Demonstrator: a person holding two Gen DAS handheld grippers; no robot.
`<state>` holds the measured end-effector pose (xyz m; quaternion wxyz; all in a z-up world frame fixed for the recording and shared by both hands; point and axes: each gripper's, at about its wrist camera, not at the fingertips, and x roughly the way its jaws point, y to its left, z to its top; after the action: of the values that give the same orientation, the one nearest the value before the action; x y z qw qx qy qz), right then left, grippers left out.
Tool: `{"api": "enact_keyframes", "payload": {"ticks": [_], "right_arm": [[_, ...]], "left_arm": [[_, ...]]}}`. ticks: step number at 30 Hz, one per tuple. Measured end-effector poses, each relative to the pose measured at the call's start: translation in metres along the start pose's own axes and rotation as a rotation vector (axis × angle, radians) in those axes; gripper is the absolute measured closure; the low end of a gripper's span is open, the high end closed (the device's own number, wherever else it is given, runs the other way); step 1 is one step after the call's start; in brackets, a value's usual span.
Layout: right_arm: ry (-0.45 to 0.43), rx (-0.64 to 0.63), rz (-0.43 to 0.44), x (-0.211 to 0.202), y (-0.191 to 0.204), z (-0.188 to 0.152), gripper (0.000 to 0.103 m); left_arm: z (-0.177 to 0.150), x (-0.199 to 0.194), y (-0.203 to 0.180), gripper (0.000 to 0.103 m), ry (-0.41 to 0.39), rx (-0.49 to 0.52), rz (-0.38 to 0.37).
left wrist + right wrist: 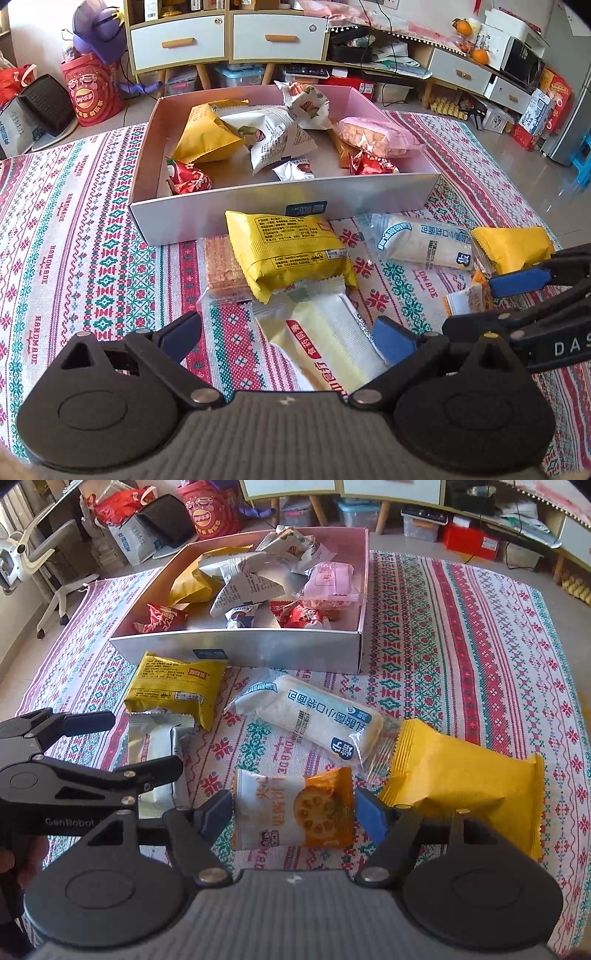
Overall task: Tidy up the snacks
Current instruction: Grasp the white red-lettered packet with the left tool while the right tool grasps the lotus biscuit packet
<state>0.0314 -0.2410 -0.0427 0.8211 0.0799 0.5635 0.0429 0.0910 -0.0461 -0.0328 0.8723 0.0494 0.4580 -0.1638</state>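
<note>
A shallow pink-walled box (280,206) (258,648) on the patterned cloth holds several snack packs. My left gripper (288,338) is open, its jaws on either side of a pale yellow and white snack pack (325,343) on the cloth. A yellow pack (291,251) and a wafer pack (221,266) lie in front of the box. My right gripper (293,814) is open around a small white and orange lotus-root pack (295,808), pads close to its ends. The right gripper also shows in the left wrist view (513,291).
A white bread pack (314,720) (424,240) and a plain yellow pack (465,779) (513,247) lie on the cloth near the right gripper. The left gripper (92,749) sits at the left of the right wrist view. Cabinets and clutter stand beyond the table.
</note>
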Motion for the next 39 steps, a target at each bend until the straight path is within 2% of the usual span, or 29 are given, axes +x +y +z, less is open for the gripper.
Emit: {"api": "enact_keyframes", "payload": {"ticks": [8,13,19,27,30,39], "right_arm": [[0.031,-0.057,-0.013,0.009,0.008,-0.009,0.027],[0.024,-0.075,-0.033,0.009,0.012,-0.015,0.027],[0.008,-0.102,-0.066,0.011,0.017,-0.018,0.027],[-0.014,-0.135,-0.076,0.011,0.024,-0.017,0.043],[-0.015,-0.136,-0.074,0.011,0.025,-0.015,0.046],[-0.016,-0.123,-0.044,0.007,0.025,-0.013,0.047]], "left_arm": [[-0.012,0.009,-0.009,0.006,0.003,0.036,0.001],[-0.013,0.002,-0.007,0.021,-0.006,0.071,-0.017],[-0.016,-0.004,-0.008,0.033,-0.009,0.089,-0.025],[-0.018,-0.008,-0.009,0.047,-0.009,0.087,-0.025],[-0.019,-0.010,-0.011,0.049,-0.012,0.103,-0.015],[-0.017,-0.015,-0.008,0.050,-0.010,0.097,-0.017]]}}
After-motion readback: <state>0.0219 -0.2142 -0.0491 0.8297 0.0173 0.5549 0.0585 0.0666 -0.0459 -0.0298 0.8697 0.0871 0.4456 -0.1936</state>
